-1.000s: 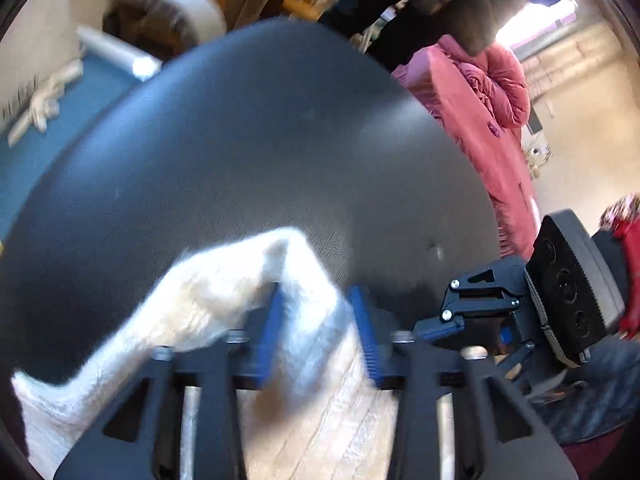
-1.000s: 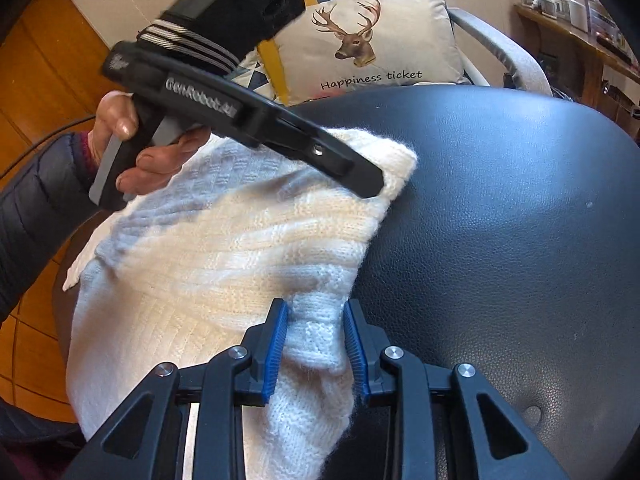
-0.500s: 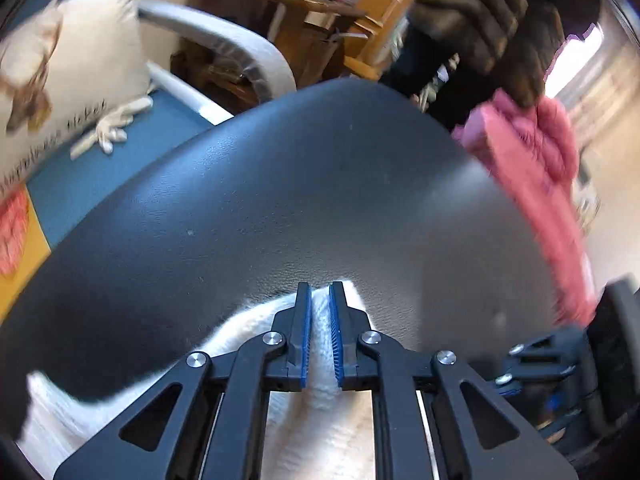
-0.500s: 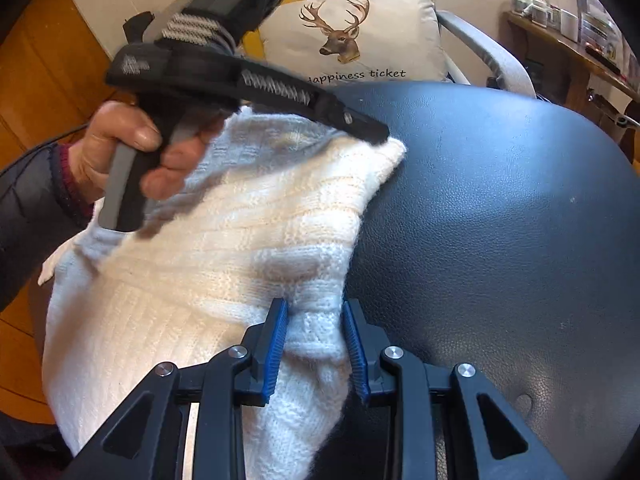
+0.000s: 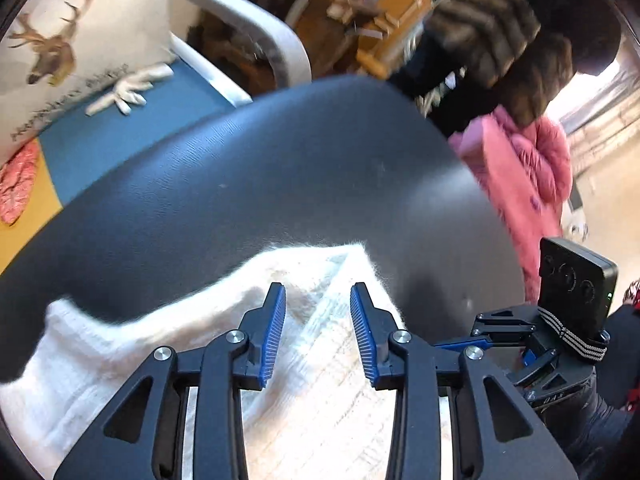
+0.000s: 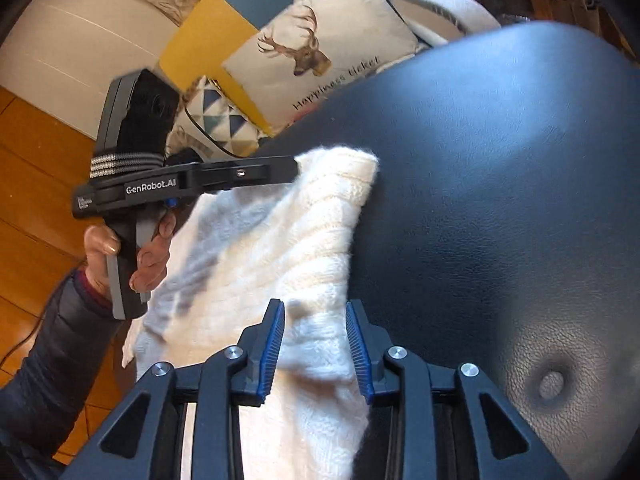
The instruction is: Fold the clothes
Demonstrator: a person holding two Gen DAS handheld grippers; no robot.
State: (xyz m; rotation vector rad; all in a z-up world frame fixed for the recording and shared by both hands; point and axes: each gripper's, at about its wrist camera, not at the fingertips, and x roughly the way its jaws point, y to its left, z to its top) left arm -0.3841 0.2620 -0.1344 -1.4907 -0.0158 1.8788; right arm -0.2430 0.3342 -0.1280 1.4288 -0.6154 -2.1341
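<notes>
A white knit sweater [image 5: 320, 400] lies over the near edge of a black padded seat [image 5: 280, 180]. My left gripper [image 5: 319, 292] hovers over one sweater corner. Its jaws are opening and the blue pads stand clear of the knit. In the right wrist view the same sweater [image 6: 280, 248] drapes off the black seat [image 6: 500, 200]. My right gripper [image 6: 314, 308] has a fold of it filling the gap between its pads, and its jaws are easing apart. The left gripper [image 6: 294, 168], held by a hand [image 6: 148, 256], reaches the sweater's far corner.
A deer-print cushion [image 6: 320, 52] and a patterned cushion [image 6: 216, 120] sit on a blue chair with a grey armrest [image 5: 260, 40] behind the seat. A pink jacket [image 5: 520, 184] hangs at the right. Wooden floor [image 6: 32, 160] lies to the left.
The left gripper's jaws, nearly shut on the corner half a second ago, have spread and the corner now lies flat on the seat. The right gripper has rolled, still with the fold between its pads.
</notes>
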